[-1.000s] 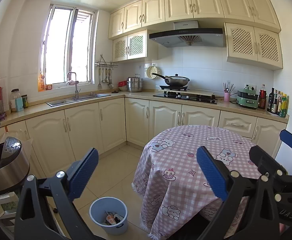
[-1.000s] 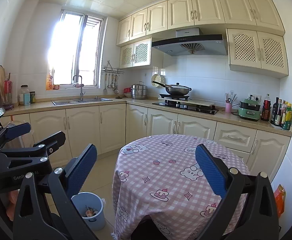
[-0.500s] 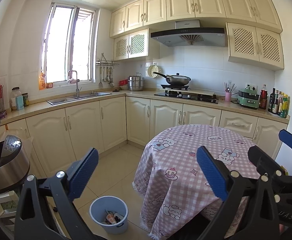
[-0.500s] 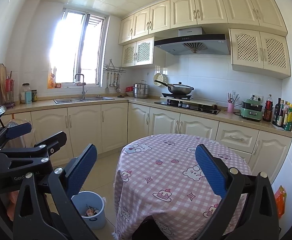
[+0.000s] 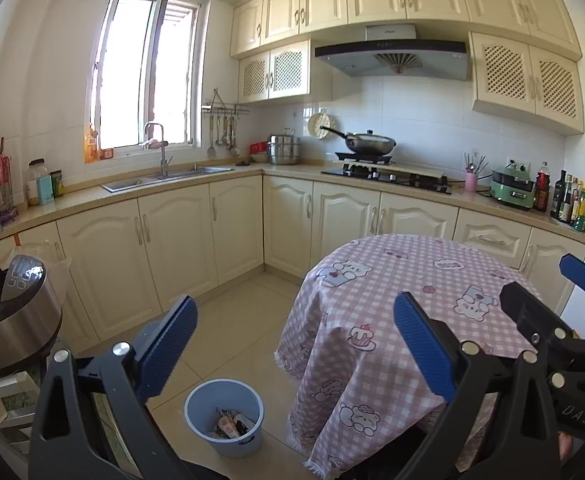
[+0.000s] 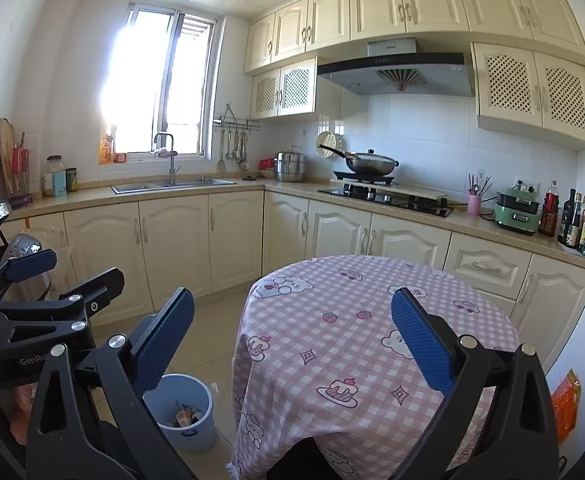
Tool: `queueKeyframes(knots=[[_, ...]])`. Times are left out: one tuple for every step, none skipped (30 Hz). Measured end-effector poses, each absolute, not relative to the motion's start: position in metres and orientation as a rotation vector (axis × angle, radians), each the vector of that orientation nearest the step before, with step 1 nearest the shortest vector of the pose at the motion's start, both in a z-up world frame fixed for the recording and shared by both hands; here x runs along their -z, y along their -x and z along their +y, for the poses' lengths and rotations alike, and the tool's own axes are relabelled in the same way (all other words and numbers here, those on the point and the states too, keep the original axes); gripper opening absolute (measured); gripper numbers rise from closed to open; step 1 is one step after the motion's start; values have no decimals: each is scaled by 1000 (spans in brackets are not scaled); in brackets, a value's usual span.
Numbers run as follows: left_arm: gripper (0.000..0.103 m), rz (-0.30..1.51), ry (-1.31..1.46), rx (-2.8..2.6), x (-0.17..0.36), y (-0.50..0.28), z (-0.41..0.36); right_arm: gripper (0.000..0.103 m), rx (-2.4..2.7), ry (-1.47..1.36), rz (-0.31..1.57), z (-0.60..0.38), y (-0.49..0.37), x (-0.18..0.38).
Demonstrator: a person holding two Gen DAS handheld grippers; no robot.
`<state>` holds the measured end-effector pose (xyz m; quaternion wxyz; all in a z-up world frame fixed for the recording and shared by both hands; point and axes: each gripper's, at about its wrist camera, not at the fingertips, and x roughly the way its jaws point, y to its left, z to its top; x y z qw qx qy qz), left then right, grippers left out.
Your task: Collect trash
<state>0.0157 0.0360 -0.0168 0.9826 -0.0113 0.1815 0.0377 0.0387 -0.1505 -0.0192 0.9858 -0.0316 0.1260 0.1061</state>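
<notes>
A light blue trash bin (image 5: 225, 416) stands on the tiled floor left of the round table (image 5: 404, 300), with several pieces of trash inside; the right wrist view shows the bin (image 6: 184, 412) too. The table (image 6: 356, 336) wears a pink checked cloth and nothing lies on its top. My left gripper (image 5: 292, 344) is open and empty, held high above the floor between bin and table. My right gripper (image 6: 292, 340) is open and empty over the table's near edge. Each gripper appears at the edge of the other's view.
Cream cabinets and a counter run along the back and left walls, with a sink (image 5: 164, 178), a hob with a wok (image 5: 368, 146) and bottles (image 5: 572, 204). A steel cooker (image 5: 8, 320) stands at the left. An orange bag (image 6: 566, 402) lies by the right wall.
Both views have drifted slightly, with the scene sliding a little rightward and down. Both grippers stay open and empty.
</notes>
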Motion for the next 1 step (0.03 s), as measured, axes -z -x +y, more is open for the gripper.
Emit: queueKeyframes(knots=[[97, 375, 24, -82, 20, -20, 37, 95, -220, 59, 267, -151, -44, 22]])
